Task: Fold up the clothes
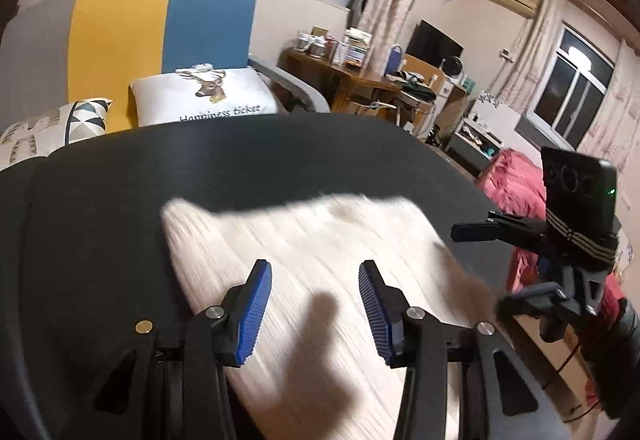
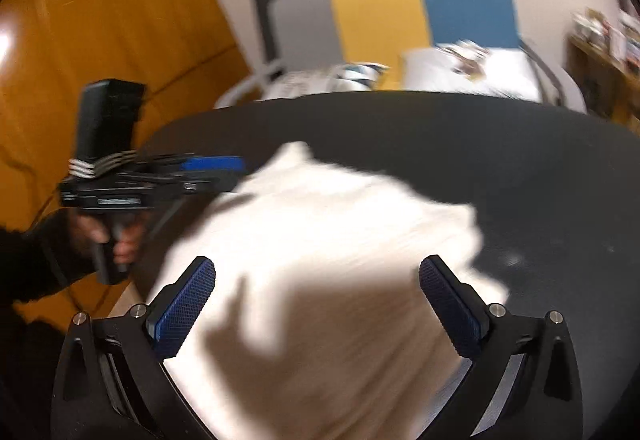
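Observation:
A white knitted garment (image 1: 320, 240) lies bunched on the black table (image 1: 120, 180), blurred by motion. My left gripper (image 1: 316, 304) hovers open just above its near part, with nothing between the blue pads (image 1: 256, 312). The right gripper (image 1: 478, 268) shows at the garment's right edge, jaws apart. In the right wrist view the garment (image 2: 320, 240) fills the middle of the table (image 2: 520, 160). My right gripper (image 2: 320, 300) stands wide open over it and holds nothing. The left gripper (image 2: 236, 173), held by a hand (image 2: 120, 240), sits at the garment's left edge.
Behind the table stands a sofa (image 1: 160, 32) with a grey, yellow and blue back and two cushions (image 1: 208, 92). A cluttered wooden desk (image 1: 352, 72) and a red cloth (image 1: 516, 184) are to the right. Orange wooden panels (image 2: 100, 20) lie to the left.

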`<state>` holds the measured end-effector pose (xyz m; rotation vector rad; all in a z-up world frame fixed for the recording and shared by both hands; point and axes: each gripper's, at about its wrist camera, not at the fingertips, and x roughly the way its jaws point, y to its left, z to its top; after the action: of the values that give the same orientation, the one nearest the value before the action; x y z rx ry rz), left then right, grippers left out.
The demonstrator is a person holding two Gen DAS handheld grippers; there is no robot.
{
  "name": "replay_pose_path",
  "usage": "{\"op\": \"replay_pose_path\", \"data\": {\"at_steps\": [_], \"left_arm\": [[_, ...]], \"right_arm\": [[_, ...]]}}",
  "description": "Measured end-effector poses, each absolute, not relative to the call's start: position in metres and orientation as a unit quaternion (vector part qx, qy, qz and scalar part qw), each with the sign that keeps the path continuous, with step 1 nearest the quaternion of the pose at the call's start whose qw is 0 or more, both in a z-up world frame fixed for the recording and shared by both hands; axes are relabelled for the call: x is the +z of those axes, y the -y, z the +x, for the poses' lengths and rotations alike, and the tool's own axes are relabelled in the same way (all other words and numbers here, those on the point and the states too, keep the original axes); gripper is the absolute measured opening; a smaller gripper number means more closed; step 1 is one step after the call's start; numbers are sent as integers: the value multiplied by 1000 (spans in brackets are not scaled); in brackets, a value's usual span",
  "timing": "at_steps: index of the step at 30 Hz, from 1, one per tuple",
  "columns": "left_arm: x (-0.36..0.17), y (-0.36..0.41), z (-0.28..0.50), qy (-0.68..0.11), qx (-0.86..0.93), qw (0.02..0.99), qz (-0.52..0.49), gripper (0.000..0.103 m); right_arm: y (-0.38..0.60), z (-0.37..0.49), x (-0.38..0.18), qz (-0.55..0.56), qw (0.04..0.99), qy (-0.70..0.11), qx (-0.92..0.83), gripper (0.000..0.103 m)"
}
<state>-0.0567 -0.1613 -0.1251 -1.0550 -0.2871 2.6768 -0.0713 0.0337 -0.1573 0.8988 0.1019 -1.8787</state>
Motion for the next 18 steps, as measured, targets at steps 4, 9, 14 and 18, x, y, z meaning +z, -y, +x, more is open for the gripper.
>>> {"op": "replay_pose_path", "data": {"at_steps": [4,9,14,18], "left_arm": [[-146,134,-33,61,913,119,-385,47],[-145,123,-25,49,918,117,-377,47],[-148,115,-17,48,914,134,-381,48],[-149,108,-12,45,910,146,-384,49]], "right_arm": [[-31,-32,-181,401,525,-57,-749,103],[-49,-33,-197,398,501,3,-768,102],[-58,-12,-170,368,516,17,-774,103],[-52,-2,-185,392,522,5,-758,103]]}}
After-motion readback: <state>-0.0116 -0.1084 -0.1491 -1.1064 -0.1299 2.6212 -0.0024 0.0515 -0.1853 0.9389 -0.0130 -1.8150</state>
